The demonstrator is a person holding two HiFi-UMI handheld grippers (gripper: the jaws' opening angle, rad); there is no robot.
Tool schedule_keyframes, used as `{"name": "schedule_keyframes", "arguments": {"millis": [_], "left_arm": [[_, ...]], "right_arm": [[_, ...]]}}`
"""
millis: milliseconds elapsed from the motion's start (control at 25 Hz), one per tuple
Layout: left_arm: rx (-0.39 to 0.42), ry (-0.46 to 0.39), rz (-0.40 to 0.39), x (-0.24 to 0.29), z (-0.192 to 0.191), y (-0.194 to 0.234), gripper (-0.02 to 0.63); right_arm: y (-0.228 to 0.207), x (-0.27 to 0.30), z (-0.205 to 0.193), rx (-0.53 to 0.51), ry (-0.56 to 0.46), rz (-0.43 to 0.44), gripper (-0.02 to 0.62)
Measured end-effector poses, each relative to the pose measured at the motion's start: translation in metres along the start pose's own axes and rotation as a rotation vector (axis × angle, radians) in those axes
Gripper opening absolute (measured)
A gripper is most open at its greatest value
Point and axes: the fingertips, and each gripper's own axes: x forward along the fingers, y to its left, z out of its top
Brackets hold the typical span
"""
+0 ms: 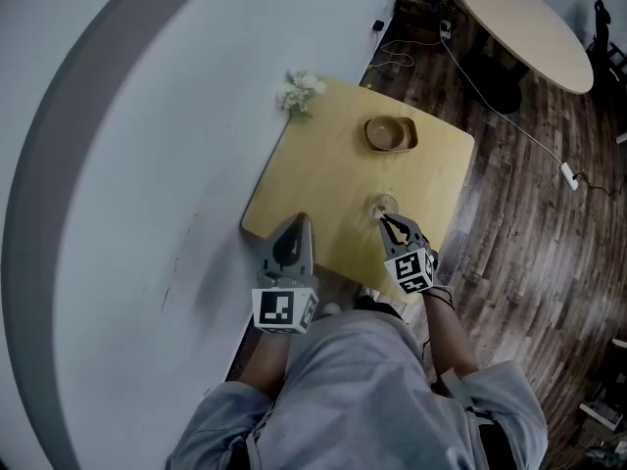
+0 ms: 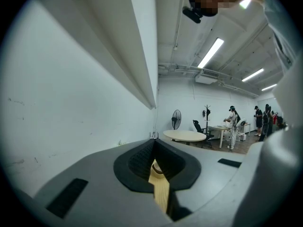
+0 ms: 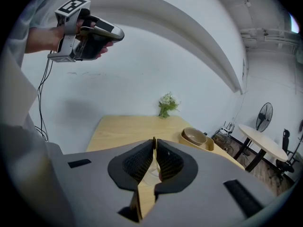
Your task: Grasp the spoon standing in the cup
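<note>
A clear glass cup [image 1: 382, 205] stands near the front edge of the small wooden table [image 1: 333, 164]. My right gripper [image 1: 384, 219] is right at its rim. In the right gripper view its jaws [image 3: 154, 148] stand almost together, with the thin pale spoon handle [image 3: 154, 141] pinched upright between the tips. The cup's glass [image 3: 150, 173] shows through the gap below. My left gripper [image 1: 301, 219] hovers over the table's front left corner, jaws together and empty. It appears in the right gripper view [image 3: 118, 32] held up high in a hand.
A tan bowl [image 1: 391, 133] sits at the far side of the table, a small bunch of white flowers [image 1: 299, 91] at its far left corner. The white wall runs along the left. A round table [image 1: 529, 27] and a cable with a power strip [image 1: 568, 174] lie on the wooden floor.
</note>
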Motion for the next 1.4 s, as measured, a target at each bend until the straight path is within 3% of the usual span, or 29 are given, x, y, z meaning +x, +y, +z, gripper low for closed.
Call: {"name": "schedule_keyframes", "arguments": {"millis": [760, 1400], "left_arm": [[-0.012, -0.013, 0.010, -0.002, 0.003, 0.008, 0.002], [-0.045, -0.064, -0.048, -0.031, 0.013, 0.009, 0.002]], "right_arm": [[-0.019, -0.007, 0.033, 0.065, -0.080, -0.084, 0.002], [-0.033, -0.067, 0.101, 0.170, -0.243, -0.247, 0.002]]}}
